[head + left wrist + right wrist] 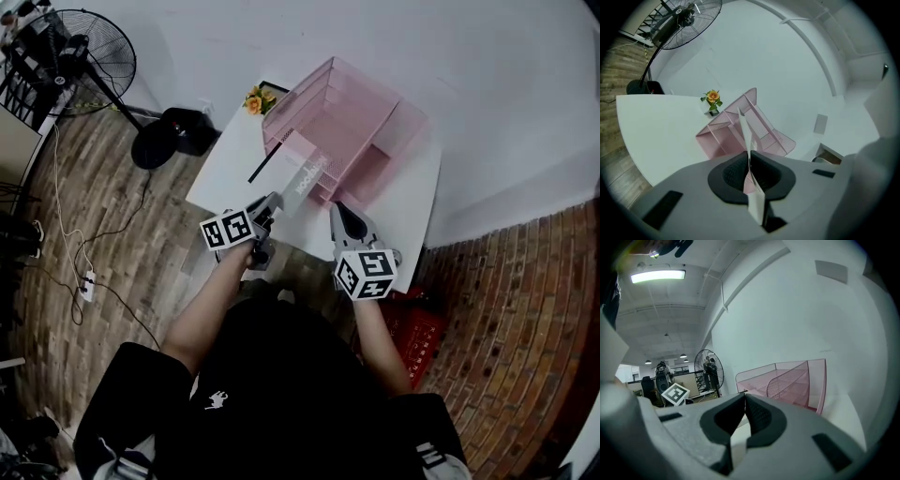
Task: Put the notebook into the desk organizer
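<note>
- Firmly clenched, the left gripper (273,204) grasps the thin grey notebook (309,175) edge-up, probably so it can slip between dividers.
- Its far end reaches the front of the pink mesh desk organizer (412,117) — not yet seated, I judge.
- The right gripper (339,214) is closed on nothing and waits alongside.

A white desk (230,173) stands against a white wall, its near and left parts bare. A pink mesh desk organizer (347,131) sits on its far right part, open compartments facing up. A small potted plant with a yellow flower (258,98) stands at the far left corner, just beside the organizer's left wall. The floor (103,216) is wood plank on the left. There a fan's round black base (155,145) rests near the desk's left edge. A red crate (417,328) lies at the near right.
</note>
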The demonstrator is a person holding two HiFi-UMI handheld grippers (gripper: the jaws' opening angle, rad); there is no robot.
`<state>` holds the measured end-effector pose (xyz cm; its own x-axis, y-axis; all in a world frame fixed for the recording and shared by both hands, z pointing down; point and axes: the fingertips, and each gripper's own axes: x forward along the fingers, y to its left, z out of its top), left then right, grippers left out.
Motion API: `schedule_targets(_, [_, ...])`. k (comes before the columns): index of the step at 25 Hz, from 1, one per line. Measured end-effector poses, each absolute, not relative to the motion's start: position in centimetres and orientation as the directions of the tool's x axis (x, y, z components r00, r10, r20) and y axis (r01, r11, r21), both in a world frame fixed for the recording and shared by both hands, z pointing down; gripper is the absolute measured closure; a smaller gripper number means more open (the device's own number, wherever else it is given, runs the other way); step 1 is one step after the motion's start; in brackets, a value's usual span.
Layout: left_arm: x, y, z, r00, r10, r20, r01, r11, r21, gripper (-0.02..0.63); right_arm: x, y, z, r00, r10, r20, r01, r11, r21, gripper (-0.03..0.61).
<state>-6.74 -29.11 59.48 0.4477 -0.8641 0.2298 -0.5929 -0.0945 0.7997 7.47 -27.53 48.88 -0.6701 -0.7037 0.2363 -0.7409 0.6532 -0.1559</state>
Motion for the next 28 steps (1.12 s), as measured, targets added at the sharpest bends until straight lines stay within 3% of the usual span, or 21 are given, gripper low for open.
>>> schedule_targets(28, [-4.9,-35.9,60.7,0.527,-0.808,0.264,-0.608,-0.141,0.781,0.563,5.1,-30.5,50.6,-0.521,-0.79,0.322,-0.853,0.497,-0.162,0.575])
